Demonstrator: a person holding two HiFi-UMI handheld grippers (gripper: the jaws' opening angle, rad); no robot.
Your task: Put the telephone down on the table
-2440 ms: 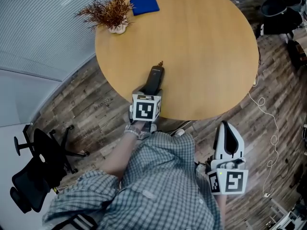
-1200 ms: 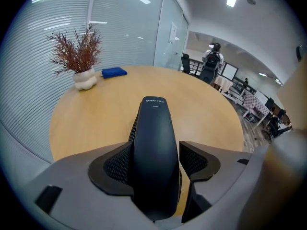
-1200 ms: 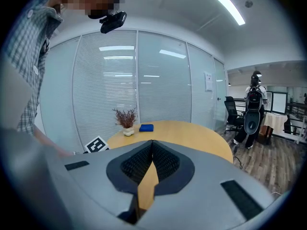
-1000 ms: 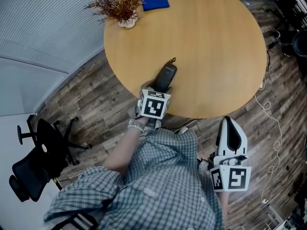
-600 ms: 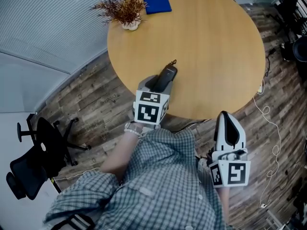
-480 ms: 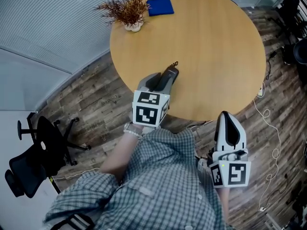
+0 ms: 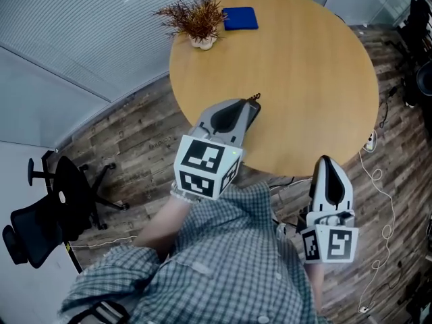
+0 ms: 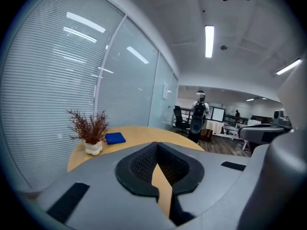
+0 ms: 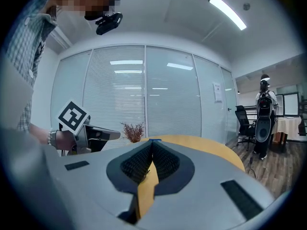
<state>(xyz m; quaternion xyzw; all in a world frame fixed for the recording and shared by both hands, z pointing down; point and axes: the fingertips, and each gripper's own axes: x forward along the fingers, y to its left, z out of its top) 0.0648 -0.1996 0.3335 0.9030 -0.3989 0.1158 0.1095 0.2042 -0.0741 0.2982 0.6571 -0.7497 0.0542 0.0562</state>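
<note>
A: While the table (image 7: 304, 59) fills the top, where's everything?
B: Left gripper (image 7: 236, 113) above its 7 o'clock edge, jaws just pressed together, empty. Right gripper (image 7: 329, 162) at 5 o'clock, jaws together too. Phone (image 7: 255, 99) lies on the table, mostly under the left.

Indoor light, bright and even. Source: ceiling strips (image 8: 209, 41), slightly blown out. Strip reflections streak the glass wall (image 8: 86, 25). Head view: sharp, flat light on the table (image 7: 304, 73), shadows faint, no glare, floor (image 7: 128, 147) darker. Both gripper views: heavy fisheye, blinds (image 9: 120, 90) bowed, black vignette in the corners, near foreground at the bottom soft.
</note>
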